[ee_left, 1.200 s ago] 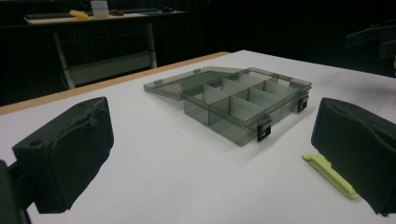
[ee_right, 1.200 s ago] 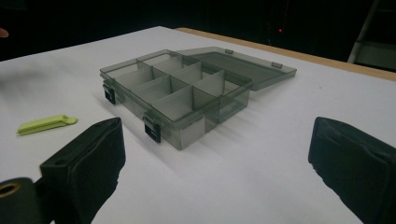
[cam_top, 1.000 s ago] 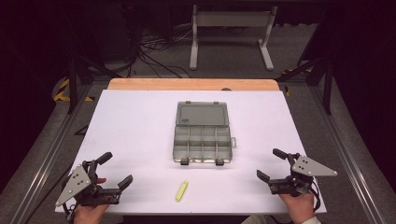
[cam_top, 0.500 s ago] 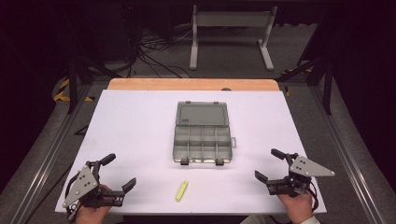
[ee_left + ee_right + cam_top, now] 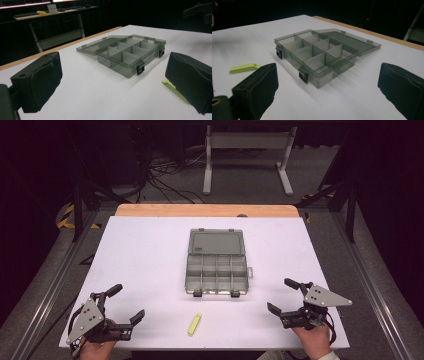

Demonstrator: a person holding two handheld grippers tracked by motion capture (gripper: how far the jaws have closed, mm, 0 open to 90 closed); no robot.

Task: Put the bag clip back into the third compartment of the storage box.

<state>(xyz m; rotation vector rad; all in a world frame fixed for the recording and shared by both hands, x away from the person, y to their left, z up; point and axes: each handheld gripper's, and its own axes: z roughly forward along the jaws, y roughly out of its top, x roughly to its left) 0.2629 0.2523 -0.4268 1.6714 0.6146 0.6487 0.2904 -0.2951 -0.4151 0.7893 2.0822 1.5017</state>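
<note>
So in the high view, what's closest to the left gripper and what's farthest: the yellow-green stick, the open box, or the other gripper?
From the left gripper:
1. Yellow-green stick, just to its right by the near table edge.
2. Open box, farther, in the table's middle.
3. Right gripper, farthest, across by the near right corner.

In the left gripper view the yellow-green piece [image 5: 175, 89] is partly hidden — its end toward 3 o'clock runs behind the gripper's own black jaw, which the frame cuts at 4 o'clock. In the right gripper view both jaws are cropped at the bottom edge. In the high view the left hand [image 5: 95, 351] and right hand [image 5: 314, 340] are cut off at 6 o'clock, and the compartments of the grey box [image 5: 217, 270] are too small to tell any contents.
</note>
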